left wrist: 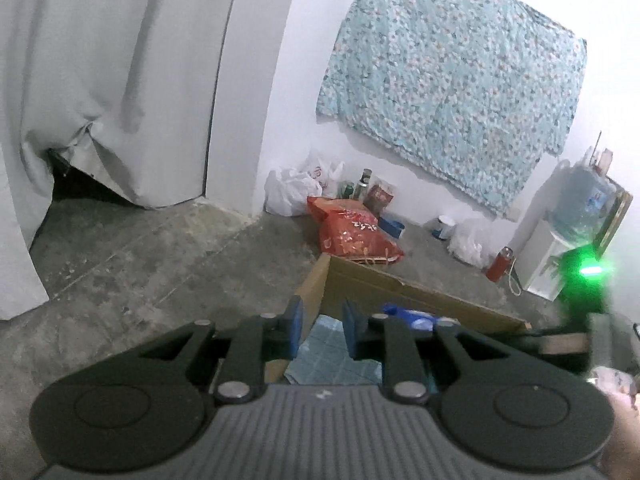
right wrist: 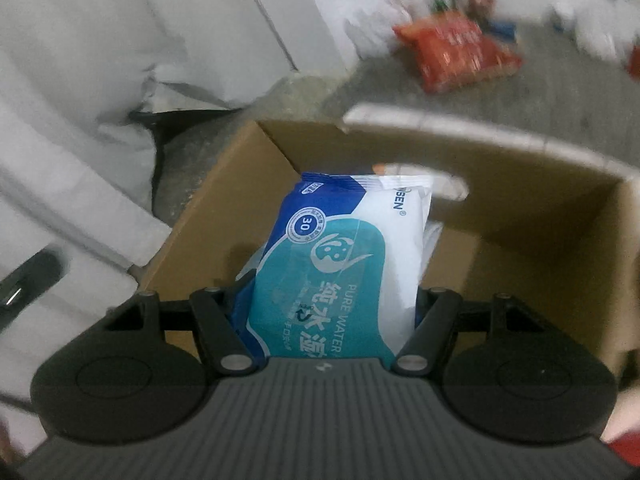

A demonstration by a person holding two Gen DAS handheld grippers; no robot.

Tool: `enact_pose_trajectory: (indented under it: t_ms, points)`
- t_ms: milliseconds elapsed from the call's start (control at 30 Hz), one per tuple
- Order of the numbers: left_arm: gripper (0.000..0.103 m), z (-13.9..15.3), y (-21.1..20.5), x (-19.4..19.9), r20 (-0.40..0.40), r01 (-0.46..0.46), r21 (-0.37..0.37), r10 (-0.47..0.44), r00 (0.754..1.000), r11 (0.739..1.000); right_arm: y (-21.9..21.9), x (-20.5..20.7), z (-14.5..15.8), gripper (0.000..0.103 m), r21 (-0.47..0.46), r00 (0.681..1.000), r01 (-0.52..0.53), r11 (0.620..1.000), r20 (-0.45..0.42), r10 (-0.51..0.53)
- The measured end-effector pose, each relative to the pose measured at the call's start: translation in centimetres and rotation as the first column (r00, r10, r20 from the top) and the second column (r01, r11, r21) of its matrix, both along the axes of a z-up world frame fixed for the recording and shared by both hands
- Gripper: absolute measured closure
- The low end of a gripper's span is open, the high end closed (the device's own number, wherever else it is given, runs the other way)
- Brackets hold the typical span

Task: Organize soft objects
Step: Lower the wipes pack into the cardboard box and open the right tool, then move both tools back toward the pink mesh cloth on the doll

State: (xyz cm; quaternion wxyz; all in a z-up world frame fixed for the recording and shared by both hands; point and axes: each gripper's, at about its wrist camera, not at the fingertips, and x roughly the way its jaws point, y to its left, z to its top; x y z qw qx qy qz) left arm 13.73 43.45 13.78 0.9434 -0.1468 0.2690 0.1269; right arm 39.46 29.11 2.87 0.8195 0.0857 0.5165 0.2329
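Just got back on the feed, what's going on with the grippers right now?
The right gripper is clamped on a blue and white wet wipes pack, holding it over the open cardboard box; it is not released yet. The left gripper hangs empty with its jaws apart near the box's edge, above a light blue cloth. A red bag lies on the floor beyond.

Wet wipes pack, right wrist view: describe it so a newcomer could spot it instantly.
Find the open cardboard box on the concrete floor. Over its opening, the right gripper holds a soft wet wipes pack between its fingers. It is the only blue, teal and white packet there, printed "PURE WATER" with a round "30" badge, unlike the red bag lying farther back by the wall.
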Motion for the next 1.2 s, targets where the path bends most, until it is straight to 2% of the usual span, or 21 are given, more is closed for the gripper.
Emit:
enact_pose_trajectory:
  t_ms: [100, 167, 267, 300, 367, 433, 500, 533, 567, 600, 633, 667, 700, 833, 933, 1067, 1100, 1133, 1200]
  points:
    - [0.08, 0.0, 0.6, -0.2, 0.021, -0.014, 0.005, 0.013, 1.0, 1.0, 1.9, 2.4, -2.8, 0.034, 0.058, 0.992, 0.069, 0.996, -0.108, -0.063]
    - [0.078, -0.2, 1.0, -0.3, 0.026, -0.015, -0.011, 0.015, 1.0, 1.0, 2.8, 3.8, -4.5, 0.03, 0.124, 0.981, 0.115, 0.986, -0.172, -0.093]
    - [0.077, -0.7, 1.4, -0.5, 0.022, -0.007, -0.027, 0.008, 1.0, 1.0, 3.4, 4.8, -5.9, 0.023, 0.17, 0.961, 0.157, 0.973, -0.252, -0.111]
    - [0.077, -0.8, 1.5, -0.6, 0.026, -0.008, -0.024, 0.008, 1.0, 1.0, 3.3, 4.9, -5.9, 0.018, 0.173, 0.958, 0.167, 0.971, -0.262, -0.118]
    - [0.077, -1.1, 1.3, -0.7, 0.037, 0.002, -0.007, -0.002, 0.999, 1.0, 3.2, 4.7, -5.1, 0.018, 0.178, 0.971, 0.152, 0.972, -0.209, -0.114]
    - [0.076, -1.3, 1.2, -0.9, 0.044, 0.008, -0.016, -0.007, 0.999, 1.0, 3.0, 4.3, -4.2, 0.016, 0.125, 0.982, 0.122, 0.985, -0.16, -0.102]
    - [0.076, -1.5, 1.2, -0.9, 0.046, 0.016, -0.033, -0.015, 0.999, 0.999, 2.2, 4.0, -4.2, 0.016, 0.097, 0.977, 0.112, 0.989, -0.192, -0.092]
    - [0.076, -1.5, 1.2, -0.9, 0.049, 0.02, -0.041, -0.018, 0.999, 0.999, 1.8, 3.7, -4.7, 0.016, 0.116, 0.969, 0.11, 0.987, -0.233, -0.081]
    - [0.076, -1.5, 1.2, -0.9, 0.05, 0.021, -0.046, -0.019, 0.999, 0.999, 1.5, 3.5, -5.1, 0.018, 0.14, 0.96, 0.109, 0.984, -0.271, -0.068]
    - [0.076, -1.7, 1.3, -0.9, 0.052, 0.021, -0.049, -0.018, 0.998, 0.999, 1.3, 3.3, -5.6, 0.028, 0.165, 0.952, 0.113, 0.98, -0.301, -0.059]
    - [0.076, -1.7, 1.3, -0.8, 0.053, 0.019, -0.052, -0.016, 0.998, 0.998, 1.3, 3.1, -6.1, 0.049, 0.187, 0.949, 0.121, 0.975, -0.31, -0.058]
    - [0.076, -1.9, 1.3, -0.7, 0.054, 0.018, -0.057, -0.015, 0.998, 0.998, 1.5, 3.0, -6.6, 0.059, 0.196, 0.949, 0.132, 0.972, -0.307, -0.067]
    - [0.076, -2.1, 1.4, -0.8, 0.052, 0.019, -0.066, -0.015, 0.999, 0.998, 1.9, 3.2, -7.1, 0.064, 0.192, 0.951, 0.139, 0.972, -0.3, -0.077]
    - [0.076, -2.6, 1.3, -0.9, 0.048, 0.022, -0.076, -0.019, 0.999, 0.997, 3.1, 3.8, -8.7, 0.064, 0.23, 0.946, 0.189, 0.955, -0.303, -0.115]
    - [0.076, -2.8, 1.2, -0.8, 0.033, 0.026, -0.07, -0.024, 0.999, 0.997, 2.2, 3.4, -9.9, 0.064, 0.273, 0.944, 0.21, 0.939, -0.307, -0.122]
    - [0.075, -2.9, 0.9, -1.2, 0.015, 0.035, -0.082, -0.034, 0.999, 0.996, 2.2, 3.5, -10.2, 0.058, 0.274, 0.955, 0.191, 0.943, -0.275, -0.113]
    - [0.074, -2.8, 0.7, -1.5, 0.015, 0.041, -0.079, -0.04, 0.999, 0.996, 2.4, 3.4, -9.9, 0.051, 0.258, 0.958, 0.182, 0.949, -0.265, -0.112]
    - [0.072, -2.6, 0.4, -1.8, 0.017, 0.048, -0.071, -0.046, 0.999, 0.996, 2.4, 3.2, -9.4, 0.038, 0.241, 0.962, 0.171, 0.955, -0.249, -0.109]
    - [0.07, -2.0, -0.3, -2.5, 0.019, 0.054, -0.051, -0.053, 0.998, 0.997, 2.7, 2.4, -7.5, 0.028, 0.203, 0.978, 0.126, 0.971, -0.19, -0.087]
